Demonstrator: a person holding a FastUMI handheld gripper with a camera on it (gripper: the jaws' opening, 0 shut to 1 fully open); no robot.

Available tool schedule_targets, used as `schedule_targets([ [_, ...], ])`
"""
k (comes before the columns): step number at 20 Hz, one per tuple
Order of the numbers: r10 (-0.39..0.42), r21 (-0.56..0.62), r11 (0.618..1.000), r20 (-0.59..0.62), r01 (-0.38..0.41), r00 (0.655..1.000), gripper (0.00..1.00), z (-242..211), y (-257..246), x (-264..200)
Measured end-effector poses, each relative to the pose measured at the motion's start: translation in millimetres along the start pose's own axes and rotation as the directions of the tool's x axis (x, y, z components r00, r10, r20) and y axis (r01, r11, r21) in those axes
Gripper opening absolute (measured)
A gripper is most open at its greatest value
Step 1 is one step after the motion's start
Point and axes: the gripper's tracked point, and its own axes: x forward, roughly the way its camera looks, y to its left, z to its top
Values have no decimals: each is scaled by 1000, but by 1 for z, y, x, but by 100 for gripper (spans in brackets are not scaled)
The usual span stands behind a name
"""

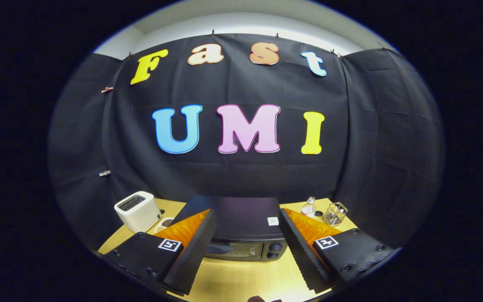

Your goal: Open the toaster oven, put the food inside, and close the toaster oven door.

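A dark toaster oven [241, 228] stands on the wooden table [237, 281], seen from above and in front, just beyond my fingers. Its glass door [233, 250] is closed, with two knobs [274, 251] to the door's right. My gripper [245, 249] is held above the table in front of the oven, open wide with nothing between its fingers. The left finger [193, 247] and right finger [302, 247] frame the oven's front. A small plate with dark food [164, 223] lies left of the oven, partly hidden behind the left finger.
A white toaster-like box [137, 211] sits at the table's back left. A small clear bottle [308, 207] and a wire-frame glass holder [335, 214] stand at the back right. Black cloth walls close in the table on the back and sides.
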Motion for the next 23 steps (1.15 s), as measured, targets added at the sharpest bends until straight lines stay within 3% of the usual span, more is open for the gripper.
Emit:
schedule_targets([
  [8, -44, -30, 998, 156, 50, 987, 99, 63, -33, -30],
  [23, -70, 6, 998, 129, 70, 989, 98, 49, -49, -34],
])
